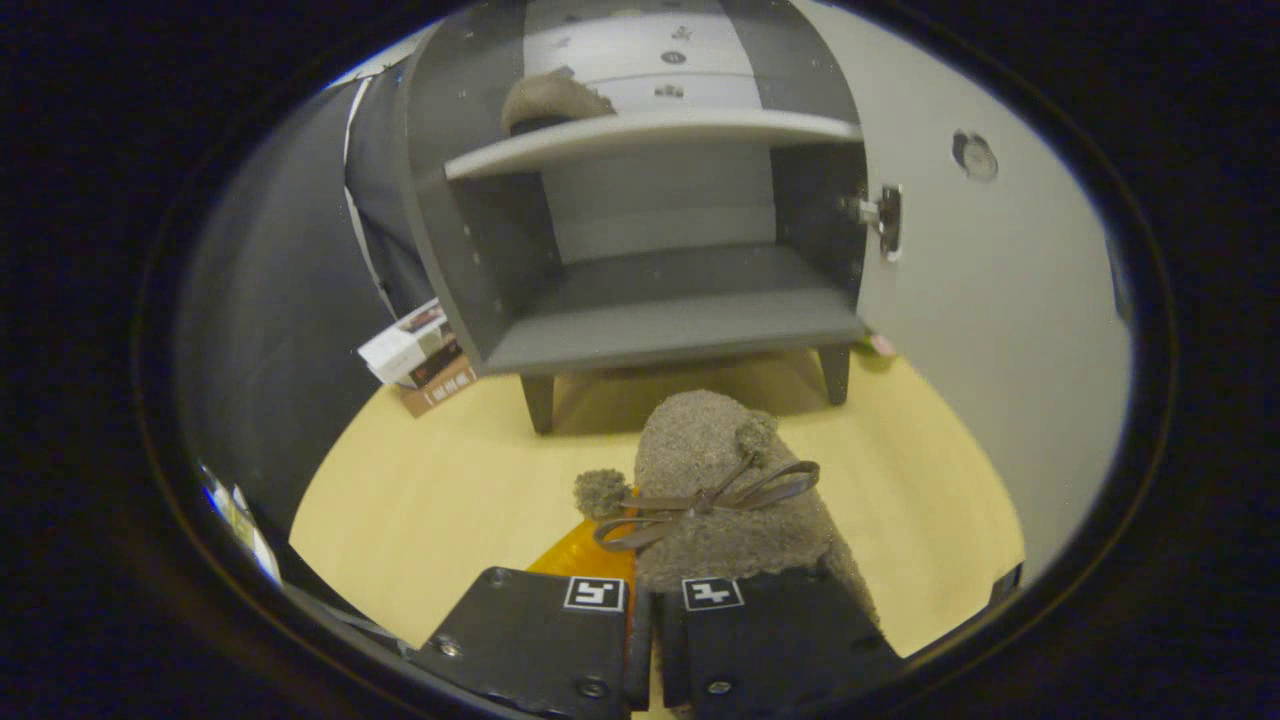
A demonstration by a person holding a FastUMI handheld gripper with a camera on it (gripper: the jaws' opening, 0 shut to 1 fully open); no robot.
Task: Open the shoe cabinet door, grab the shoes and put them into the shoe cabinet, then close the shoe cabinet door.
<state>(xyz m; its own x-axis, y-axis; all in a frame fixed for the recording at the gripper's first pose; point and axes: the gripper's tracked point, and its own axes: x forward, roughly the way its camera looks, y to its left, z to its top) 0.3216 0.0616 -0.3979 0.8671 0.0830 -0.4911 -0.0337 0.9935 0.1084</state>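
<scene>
Gripper (655, 625): fingers nearly closed, gripping a fuzzy shoe (725, 490) with bow, above the floor (440, 480). Beyond: cabinet (650, 250), door (990, 300) open; second shoe (555, 100) on upper shelf (650, 135). Books (420, 355) beside the cabinet.

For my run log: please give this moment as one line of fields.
door: open | gripper: shut on fuzzy shoe, carried before cabinet | other shoe: on upper shelf | lower shelf: free | next, likely: place shoe inside

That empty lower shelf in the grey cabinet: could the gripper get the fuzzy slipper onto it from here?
Probably yes. The white door stands open, and the lower shelf lies bare just beyond the fuzzy brown slipper held in the gripper.
</scene>
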